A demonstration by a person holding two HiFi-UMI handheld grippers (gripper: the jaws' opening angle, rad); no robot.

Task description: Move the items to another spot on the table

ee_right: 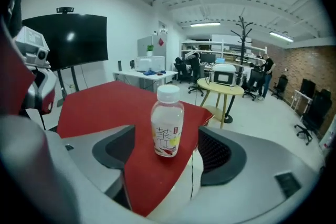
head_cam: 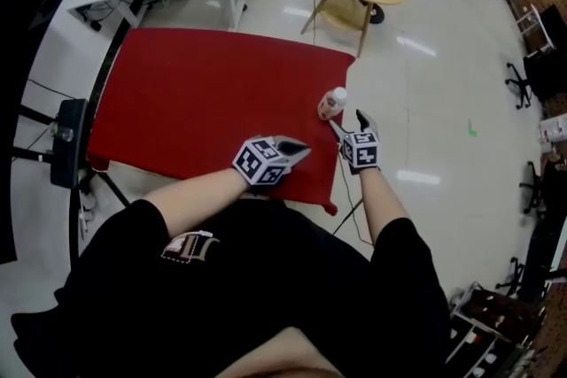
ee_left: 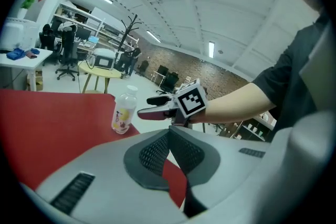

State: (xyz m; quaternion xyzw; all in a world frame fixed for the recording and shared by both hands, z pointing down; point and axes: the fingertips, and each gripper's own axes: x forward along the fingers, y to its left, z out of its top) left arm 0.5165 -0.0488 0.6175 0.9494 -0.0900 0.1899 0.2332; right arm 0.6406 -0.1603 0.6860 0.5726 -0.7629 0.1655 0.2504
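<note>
A small clear drink bottle (ee_right: 167, 122) with a white cap and a fruit-printed label stands upright on the red-covered bench (head_cam: 195, 93), close to its right edge. The right tool (head_cam: 348, 121) reaches in from the near side with its jaws spread wide, one on each side of the bottle. The right gripper view shows red cloth between each dark pad and the bottle, so neither pad touches it and the bottle stands on its own.

The left tool (ee_left: 169, 152) has its jaws pressed together with nothing between them. It hangs over the near right part of the bench, just left of the right tool, and points toward the right edge. In its own view the bottle and the marker cube (ee_left: 189, 99) of the right tool appear ahead of it, the bottle to the left of that tool's jaws.

Both forearms are bare below short black sleeves.
</note>
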